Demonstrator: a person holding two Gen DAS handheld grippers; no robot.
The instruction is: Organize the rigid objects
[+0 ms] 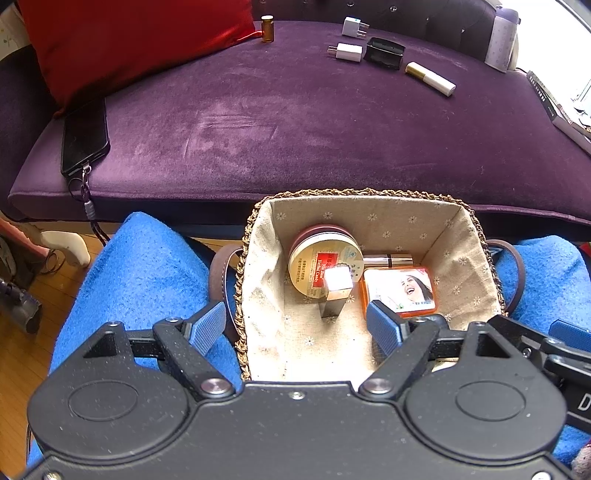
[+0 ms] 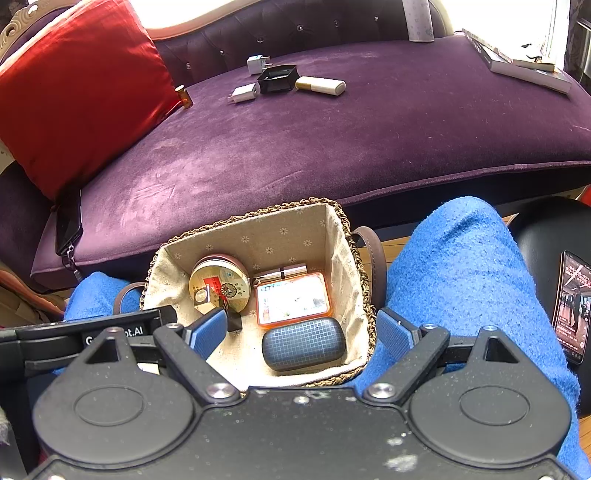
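Observation:
A woven, cloth-lined basket (image 1: 354, 192) (image 2: 258, 212) rests on a person's lap. It holds a round tin (image 1: 321, 258) (image 2: 218, 282), an orange box (image 1: 400, 291) (image 2: 291, 299), a silver tube (image 1: 388, 260) (image 2: 282, 273), an upright metal block (image 1: 337, 291) and a dark blue case (image 2: 303, 343). My left gripper (image 1: 295, 326) hovers open over the basket's near left side. My right gripper (image 2: 301, 332) is open above the blue case, gripping nothing. On the purple sofa seat lie two white chargers (image 1: 349, 51) (image 2: 243, 92), a black box (image 1: 384, 53) (image 2: 277, 78), a white-gold tube (image 1: 430, 78) (image 2: 319, 85) and an amber vial (image 1: 267, 28) (image 2: 183, 96).
A red cushion (image 1: 129, 40) leans at the sofa's left, with a black phone (image 1: 85, 136) below it near the seat edge. Books (image 2: 524, 66) lie at the far right of the seat. Another lit phone (image 2: 572, 306) sits on a black seat to my right. Blue-clad legs (image 2: 461, 277) flank the basket.

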